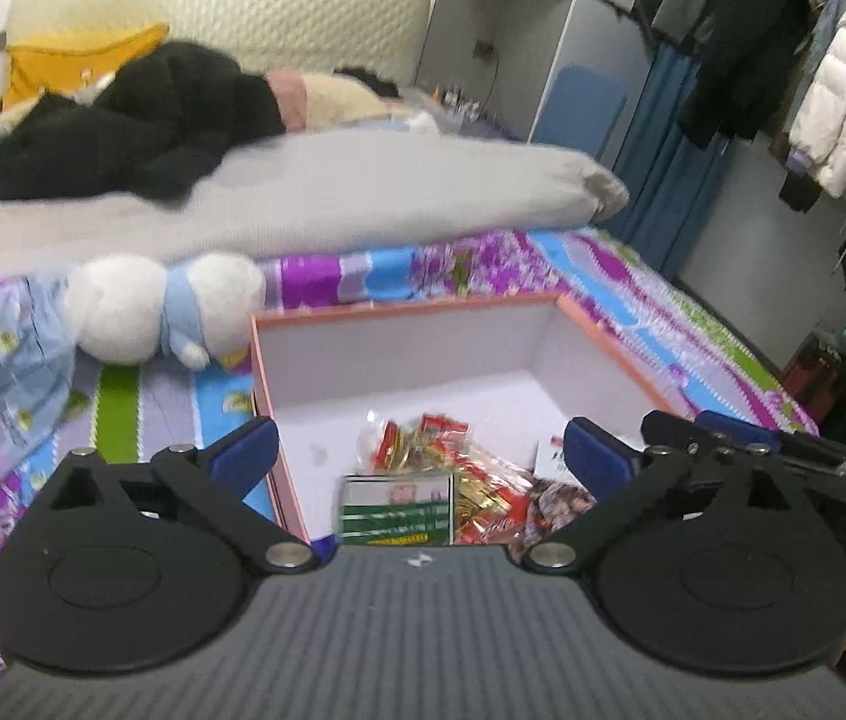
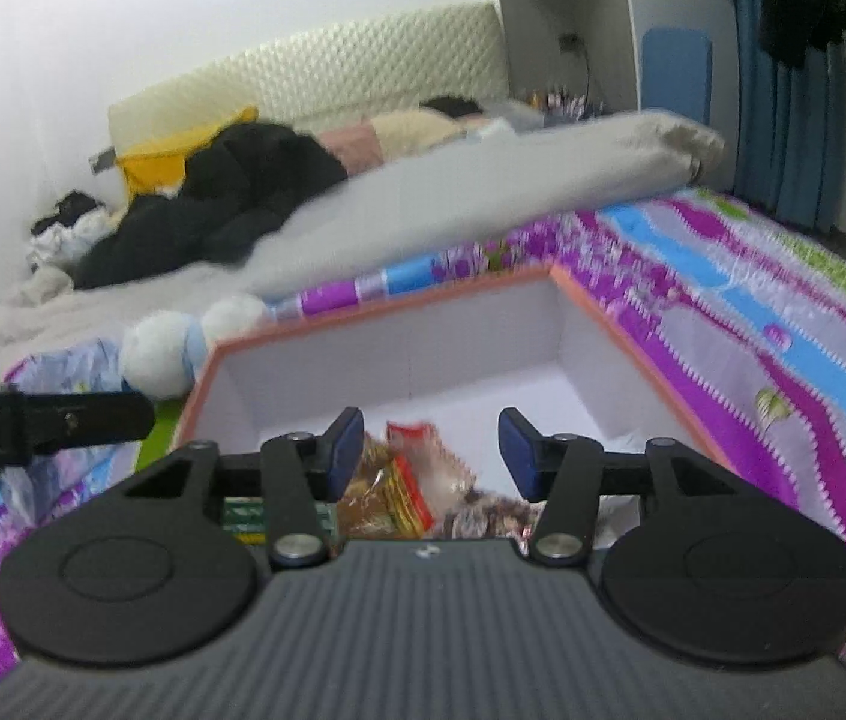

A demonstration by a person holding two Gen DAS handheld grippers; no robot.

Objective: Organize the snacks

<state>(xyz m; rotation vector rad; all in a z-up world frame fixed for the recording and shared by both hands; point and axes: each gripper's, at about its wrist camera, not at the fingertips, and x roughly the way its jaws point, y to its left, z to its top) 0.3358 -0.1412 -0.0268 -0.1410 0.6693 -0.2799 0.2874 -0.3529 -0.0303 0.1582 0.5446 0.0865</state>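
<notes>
1. Setting. An open box (image 1: 603, 342) with a salmon-pink rim and white inner walls rests on the patterned bedspread (image 1: 633, 288) of a bed. The snacks lie in its near end: a green-and-white carton (image 1: 396, 507), a clear bag of red-and-gold sweets (image 1: 465, 468) just beside it, and a darker printed packet (image 1: 561, 495) to the right.

2. Left gripper (image 1: 420, 450). Its jaws are spread as wide as they go, above the near part of the box. Nothing lies between the blue pads (image 1: 249, 450); no snack is touched.

3. Right gripper (image 2: 430, 450). Its jaws stand partly spread over the same heap. The bag of sweets (image 2: 417, 480) shows in the gap below them, apart from both pads, so it appears released, not pinched.

4. Step in hand, as judged. Both packets seem just deposited; the sensible move is a clean withdrawal.
   - Lift each gripper straight up before swinging away, so that no pad snags the crinkled film.
   - Keep clear of the box walls; the light carton could shift on the soft bedding.
   - Place later snacks toward the empty far end.

5. Surroundings. A white and pale-blue plush toy (image 1: 165, 312) lies left of the box, apart from it.
</notes>
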